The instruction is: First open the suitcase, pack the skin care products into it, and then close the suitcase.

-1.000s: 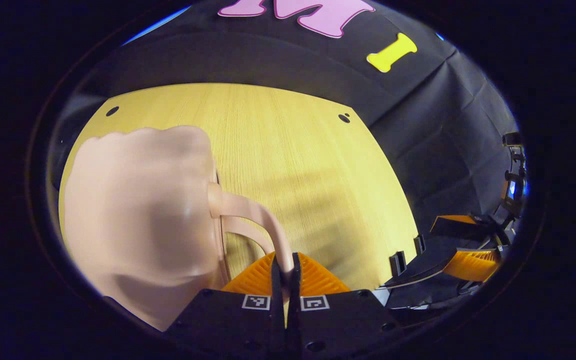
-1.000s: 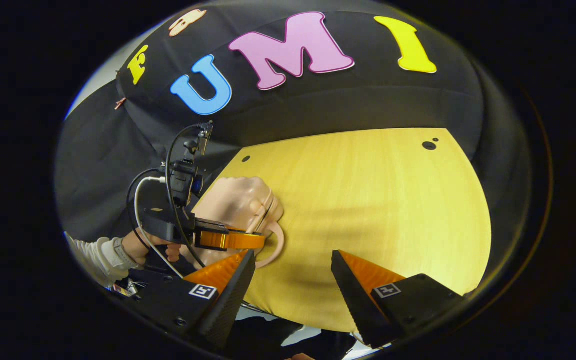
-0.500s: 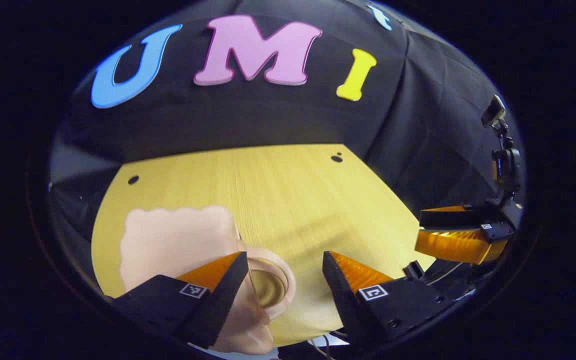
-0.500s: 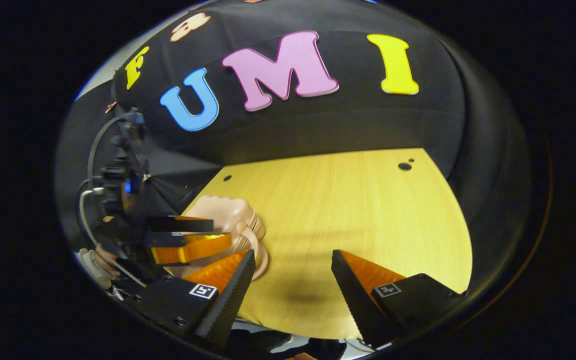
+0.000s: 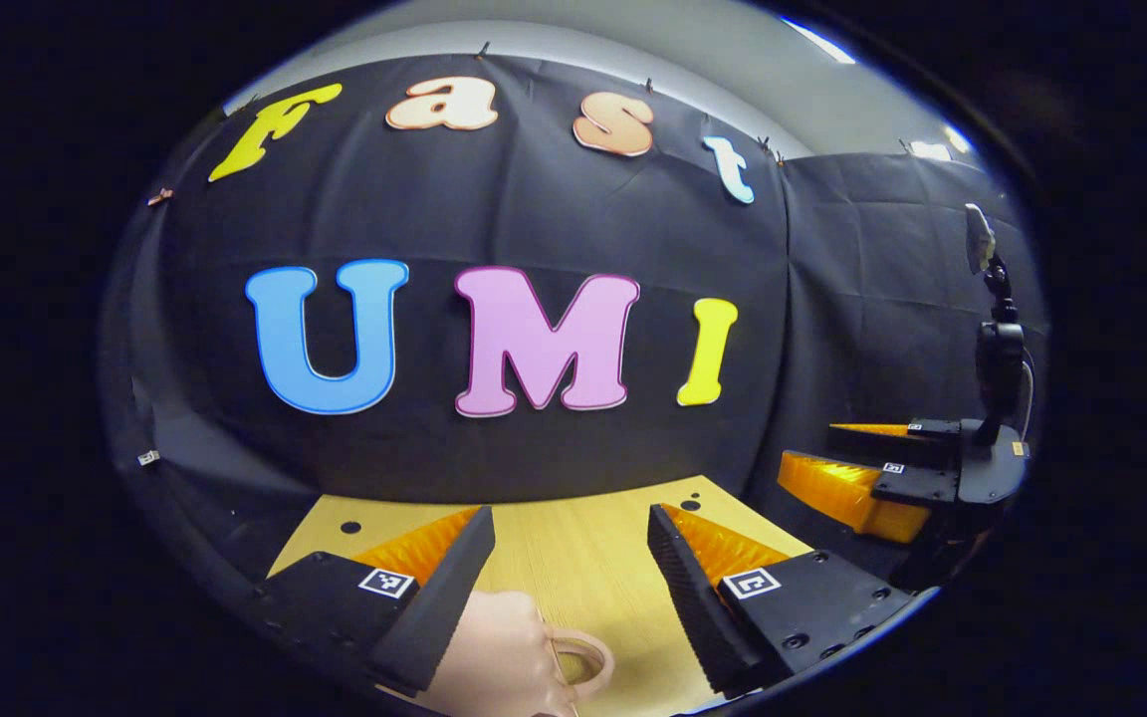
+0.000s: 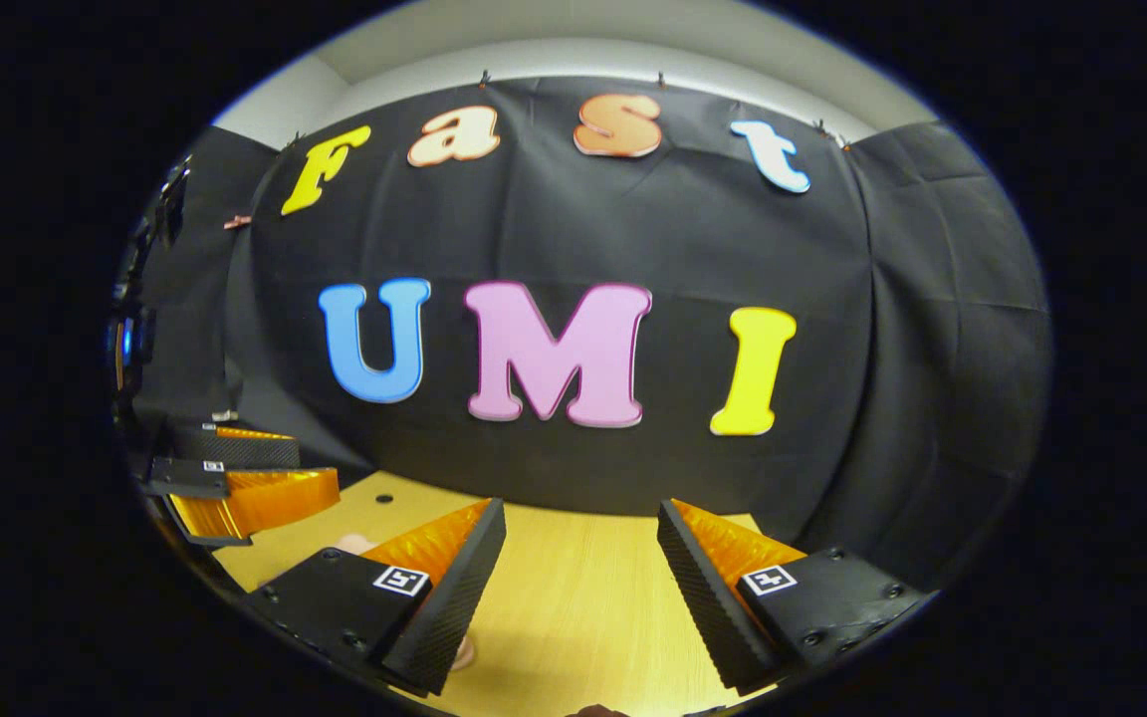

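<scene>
Just below the left gripper's (image 5: 569, 588) wide-open, empty jaws, the pink suitcase (image 5: 504, 657) lies closed on the counter (image 5: 573, 548); the right gripper (image 6: 578, 588) gapes wide too, holding nothing.

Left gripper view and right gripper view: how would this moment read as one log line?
left hand-held gripper: open, holds nothing | right hand-held gripper: open, holds nothing | pink suitcase: on wooden table, below left hand-held gripper, ungripped
</scene>
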The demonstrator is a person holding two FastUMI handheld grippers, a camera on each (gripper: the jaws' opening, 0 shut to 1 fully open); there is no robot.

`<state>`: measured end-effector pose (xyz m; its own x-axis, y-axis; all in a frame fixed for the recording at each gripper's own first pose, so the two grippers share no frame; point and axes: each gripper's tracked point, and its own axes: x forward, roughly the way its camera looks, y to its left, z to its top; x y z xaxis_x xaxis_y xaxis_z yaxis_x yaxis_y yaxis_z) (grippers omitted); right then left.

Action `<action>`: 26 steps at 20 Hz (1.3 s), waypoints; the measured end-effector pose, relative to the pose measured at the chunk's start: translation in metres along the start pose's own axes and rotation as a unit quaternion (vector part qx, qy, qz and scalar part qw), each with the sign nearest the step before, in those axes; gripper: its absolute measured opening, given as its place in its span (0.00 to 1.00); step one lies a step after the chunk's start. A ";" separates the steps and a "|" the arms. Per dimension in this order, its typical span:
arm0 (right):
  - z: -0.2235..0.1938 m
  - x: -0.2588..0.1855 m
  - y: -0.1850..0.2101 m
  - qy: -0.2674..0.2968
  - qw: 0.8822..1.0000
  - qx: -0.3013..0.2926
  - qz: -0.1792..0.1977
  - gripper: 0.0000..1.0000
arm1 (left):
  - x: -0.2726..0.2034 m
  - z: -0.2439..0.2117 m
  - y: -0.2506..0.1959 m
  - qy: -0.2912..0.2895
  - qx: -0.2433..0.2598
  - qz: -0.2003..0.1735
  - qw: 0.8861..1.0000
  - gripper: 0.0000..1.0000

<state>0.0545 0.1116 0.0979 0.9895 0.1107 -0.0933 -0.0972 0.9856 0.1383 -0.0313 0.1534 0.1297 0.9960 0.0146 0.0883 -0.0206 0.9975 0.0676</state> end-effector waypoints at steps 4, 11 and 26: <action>0.023 -0.026 0.004 -0.045 0.998 -0.012 -0.038 0.98 | -0.009 0.009 0.000 -0.034 -0.001 -0.006 0.999 0.96; 0.032 -0.052 0.005 -0.061 0.995 -0.011 -0.078 0.98 | -0.049 0.035 0.000 -0.085 0.001 -0.026 0.996 0.96; 0.042 -0.053 -0.043 -0.089 0.995 -0.028 -0.025 0.98 | -0.053 0.053 -0.039 -0.086 -0.018 0.028 0.996 0.96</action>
<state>0.0104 0.0582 0.1387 0.9961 0.0416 0.0784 -0.0480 0.9955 0.0819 -0.0883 0.1103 0.1749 0.9639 0.0608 0.2593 -0.0690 0.9974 0.0228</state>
